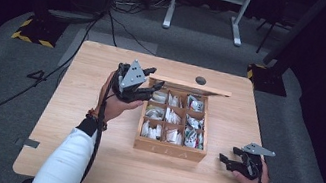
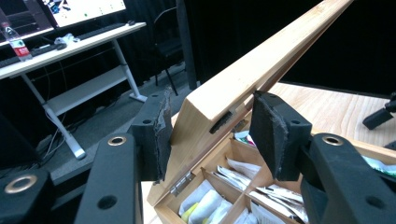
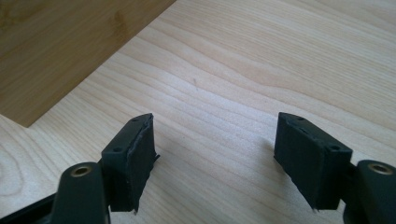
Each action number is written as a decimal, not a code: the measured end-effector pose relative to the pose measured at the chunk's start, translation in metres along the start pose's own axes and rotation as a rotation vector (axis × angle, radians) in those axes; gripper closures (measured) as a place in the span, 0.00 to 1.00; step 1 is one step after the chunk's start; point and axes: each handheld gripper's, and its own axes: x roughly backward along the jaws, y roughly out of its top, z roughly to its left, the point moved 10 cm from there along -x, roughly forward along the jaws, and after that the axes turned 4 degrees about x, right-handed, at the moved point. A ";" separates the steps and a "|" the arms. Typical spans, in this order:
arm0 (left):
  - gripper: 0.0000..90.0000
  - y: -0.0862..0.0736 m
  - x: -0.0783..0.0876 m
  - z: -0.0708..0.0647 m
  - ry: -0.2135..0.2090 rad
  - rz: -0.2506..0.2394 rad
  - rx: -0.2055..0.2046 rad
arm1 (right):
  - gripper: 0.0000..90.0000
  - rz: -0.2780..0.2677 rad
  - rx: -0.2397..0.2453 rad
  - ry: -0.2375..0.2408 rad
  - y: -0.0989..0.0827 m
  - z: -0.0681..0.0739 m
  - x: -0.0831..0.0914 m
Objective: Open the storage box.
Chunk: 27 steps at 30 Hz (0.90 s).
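1. At the left of the high view, the left gripper [image 1: 144, 84] sits in the person's left hand [image 1: 115, 103] at the back left corner of the wooden tea box [image 1: 169, 148], which stands near the middle of the light wooden table [image 1: 89, 149].
2. In the left gripper view, the box's lid [image 2: 243, 79] stands raised and tilted, its corner lying between the two black jaws of the left gripper [image 2: 208, 130]. The left pad looks to be touching the lid's edge while the right pad stands just off it, so the jaws seem set around the lid corner rather than clamped; I cannot tell for sure whether they press.
3. A small metal hinge [image 2: 181, 183] joins the lid to the box's back wall.
4. The open box is split into nine compartments holding white and green tea sachets [image 1: 174, 118].
5. At the right, the right gripper [image 1: 226, 161] rests in the right hand [image 1: 252, 181] low over the table, just beside the box's front right corner; its jaws stand wide apart with nothing between them, only bare tabletop below.
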 end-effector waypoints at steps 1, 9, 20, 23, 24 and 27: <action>0.55 0.001 -0.001 0.001 0.000 -0.002 0.006 | 0.33 -0.002 0.000 0.000 0.000 0.000 0.000; 0.55 0.007 -0.006 0.009 0.006 -0.011 0.025 | 0.32 -0.005 0.001 -0.003 0.000 0.000 -0.001; 0.56 0.018 -0.017 0.024 0.016 -0.023 0.063 | 0.31 -0.008 0.008 -0.006 0.001 0.001 -0.002; 0.56 0.019 -0.019 0.026 0.018 -0.022 0.068 | 0.31 -0.007 0.010 -0.007 0.001 0.001 -0.002; 0.56 0.020 -0.021 0.028 0.022 -0.023 0.073 | 0.31 -0.007 0.011 -0.007 0.001 0.001 -0.002; 0.56 0.022 -0.023 0.031 0.024 -0.025 0.075 | 0.31 -0.008 0.010 -0.006 0.001 0.001 -0.002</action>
